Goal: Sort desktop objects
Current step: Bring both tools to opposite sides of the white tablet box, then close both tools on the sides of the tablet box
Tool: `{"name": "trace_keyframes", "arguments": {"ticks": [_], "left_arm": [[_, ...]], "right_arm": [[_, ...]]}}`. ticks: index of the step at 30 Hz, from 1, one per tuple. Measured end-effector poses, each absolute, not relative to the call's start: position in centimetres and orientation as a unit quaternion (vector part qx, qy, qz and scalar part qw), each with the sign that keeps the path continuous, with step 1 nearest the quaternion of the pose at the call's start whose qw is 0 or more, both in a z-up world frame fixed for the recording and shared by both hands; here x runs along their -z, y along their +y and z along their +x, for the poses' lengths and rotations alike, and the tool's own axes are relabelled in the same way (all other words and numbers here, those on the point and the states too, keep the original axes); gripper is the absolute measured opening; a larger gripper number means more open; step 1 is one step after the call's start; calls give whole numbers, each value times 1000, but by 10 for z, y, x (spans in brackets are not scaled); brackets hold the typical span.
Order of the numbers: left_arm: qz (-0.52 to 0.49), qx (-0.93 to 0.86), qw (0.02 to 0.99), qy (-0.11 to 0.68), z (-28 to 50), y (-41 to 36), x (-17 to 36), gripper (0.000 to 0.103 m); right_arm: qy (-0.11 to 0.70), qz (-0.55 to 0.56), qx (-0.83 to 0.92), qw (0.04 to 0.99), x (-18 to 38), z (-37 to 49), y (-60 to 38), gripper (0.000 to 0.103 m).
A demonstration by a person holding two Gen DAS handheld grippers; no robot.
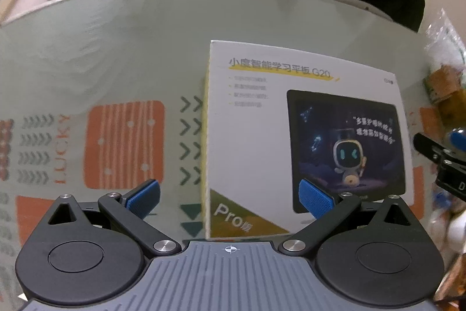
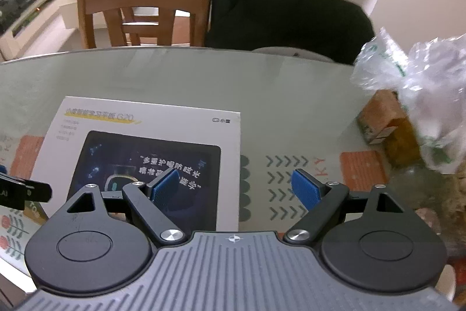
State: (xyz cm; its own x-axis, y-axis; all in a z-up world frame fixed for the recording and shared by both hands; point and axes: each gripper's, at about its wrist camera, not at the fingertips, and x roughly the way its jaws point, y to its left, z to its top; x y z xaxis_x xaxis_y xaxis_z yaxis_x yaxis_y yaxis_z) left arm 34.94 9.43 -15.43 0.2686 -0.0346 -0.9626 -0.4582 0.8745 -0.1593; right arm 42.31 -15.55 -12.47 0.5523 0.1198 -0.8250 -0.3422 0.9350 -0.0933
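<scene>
The white tablet box [image 1: 291, 136] lies flat on the glass-topped surface [image 1: 145, 42], occupying the centre-right of the left wrist frame and the lower left of the right wrist frame [image 2: 151, 142]. Its lid carries a yellow-underlined Chinese headline ending in "G20", a printed dark tablet screen showing a round-headed cartoon robot with white Chinese text, and a green-and-yellow corner wedge reading "Pro". The patterned mat beneath the glass shows orange blocks, grey-green chevrons and the word "LUCKY" [image 1: 62, 149] at the left of the left wrist frame. The left hand-held gripper [image 1: 230, 198] is spread wide, holding nothing, its blue pads [image 1: 144, 196] straddling the box's near left corner. The right hand-held gripper [image 2: 236, 188] is likewise spread wide and unladen, one pad over the box's right portion, the other over the mat. At the right edge of the right wrist frame stand a crumpled clear plastic bag [image 2: 416, 83] and a small brown carton [image 2: 381, 118] beside it; its print is illegible. Beyond the surface's far edge stand a wooden chair [image 2: 145, 10] and a black-covered chair [image 2: 285, 19].
</scene>
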Motion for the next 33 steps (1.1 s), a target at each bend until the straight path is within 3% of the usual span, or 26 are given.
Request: {"name": "trace_keyframes", "arguments": {"ticks": [14,33], "left_arm": [[-242,-107,755,600,359,118,180,103],[-315,-37,721,616,376,139,209,103]], "right_arm": [[526,22,-234,817,148,494,-196,103],[622,57,-321,712,201,546,-193,103]]}}
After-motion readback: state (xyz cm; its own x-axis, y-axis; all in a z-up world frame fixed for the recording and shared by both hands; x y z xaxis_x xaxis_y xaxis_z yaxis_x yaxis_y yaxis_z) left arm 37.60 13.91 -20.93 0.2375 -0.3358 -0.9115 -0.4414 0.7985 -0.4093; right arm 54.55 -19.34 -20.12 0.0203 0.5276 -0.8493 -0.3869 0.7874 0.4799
